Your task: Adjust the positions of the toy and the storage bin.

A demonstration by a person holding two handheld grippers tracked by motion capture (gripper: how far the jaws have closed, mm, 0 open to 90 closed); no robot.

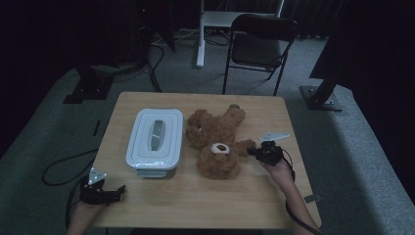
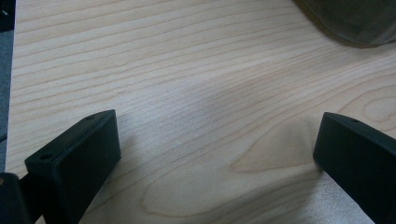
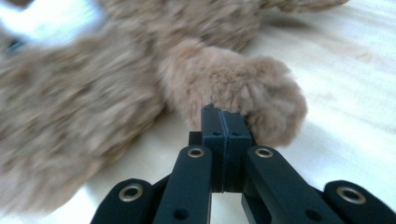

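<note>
Right gripper (image 3: 223, 116) has its jaws pressed flat together at the teddy bear's (image 1: 215, 142) paw, the bear lying mid-table beside the lidded box (image 1: 155, 142), left gripper (image 2: 215, 154) spread idle over bare wood, so next it likely needs opening for a proper bite.

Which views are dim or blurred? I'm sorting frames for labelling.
High view: dim overall, room behind nearly black, table and teddy bear readable. Left gripper view: bright and sharp on the wood grain, soft shadows between the jaws. Right gripper view: the bear's body smeared, its paw and the jaws sharper.
</note>
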